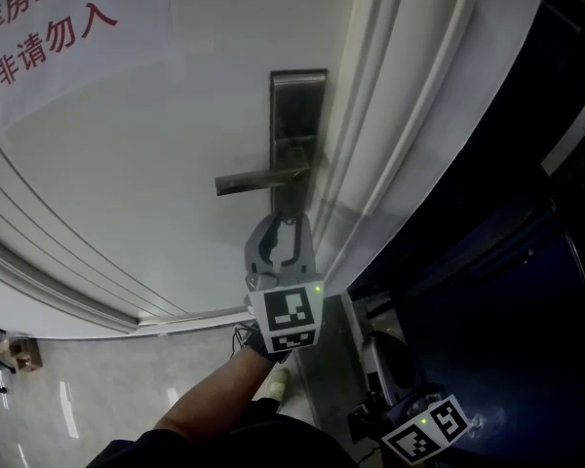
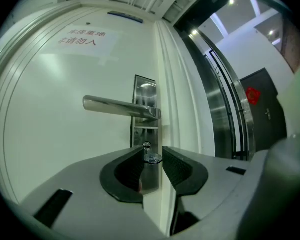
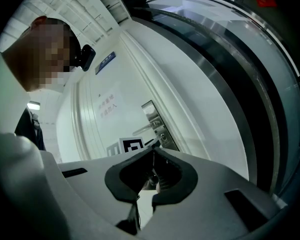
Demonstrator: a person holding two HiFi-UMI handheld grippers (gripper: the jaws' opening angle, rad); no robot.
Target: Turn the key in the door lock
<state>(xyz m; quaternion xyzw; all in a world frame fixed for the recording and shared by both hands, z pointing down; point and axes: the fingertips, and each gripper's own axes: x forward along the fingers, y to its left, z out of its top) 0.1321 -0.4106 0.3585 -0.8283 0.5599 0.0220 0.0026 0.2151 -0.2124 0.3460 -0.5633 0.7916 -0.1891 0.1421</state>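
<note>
1. My left claw is raised to the white panelled door, just below the brushed-metal lever handle. That is where the keyhole sits, low on the tall steel lock plate.
2. The small silver key is in that keyhole. Its head sticks out into the gap between my left jaws, which stand apart on either side of it. I can't tell whether the ribbed pads already touch it.
3. I judge the claw is lined up this way so that closing it pinches the flat head and a wrist roll then turns the lock.
4. The head view shows the left claw pointing up at the plate, with its marker cube beneath.
5. My right claw is closed, jaw tips together on nothing. It hangs low beside the door frame, well apart from the lock, most likely parked out of the way.
6. What's next, as I see it: squeeze squarely on the key, or it could slip.
</note>
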